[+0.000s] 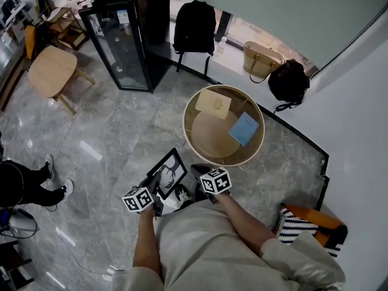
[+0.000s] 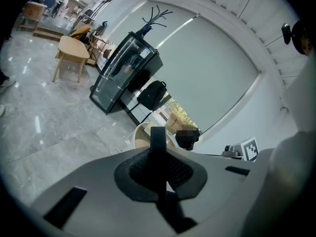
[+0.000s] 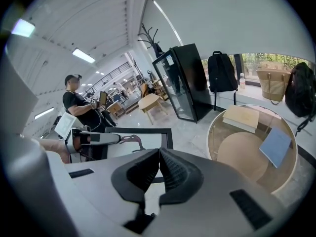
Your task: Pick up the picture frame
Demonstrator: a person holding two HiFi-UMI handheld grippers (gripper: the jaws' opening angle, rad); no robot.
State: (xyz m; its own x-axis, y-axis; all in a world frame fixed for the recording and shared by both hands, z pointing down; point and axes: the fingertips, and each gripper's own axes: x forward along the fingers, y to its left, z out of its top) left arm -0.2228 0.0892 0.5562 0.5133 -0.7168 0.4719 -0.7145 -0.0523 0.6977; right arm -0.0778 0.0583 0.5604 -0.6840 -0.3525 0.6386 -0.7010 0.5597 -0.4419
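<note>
Left jaws: your left gripper [image 2: 158, 158] is clamped on the thin black edge of the picture frame [image 2: 158, 135], which shows as a dark bar between the pads.
Right jaws: your right gripper [image 3: 158, 154] has its pads together at the tips, with nothing between them.
Frame: it has a black border and a white picture with a dark figure. It is tilted, and its face shows just beyond your right jaws.
Place of the frame: it is in front of your body, held at its left side, near the rim of the round table [image 1: 193, 139].
On the table: a beige box [image 1: 213, 103] and a blue book [image 1: 244, 128] lie apart.
Further out: a black glass cabinet [image 1: 124, 41] and a black backpack [image 1: 194, 26] stand by the wall.
</note>
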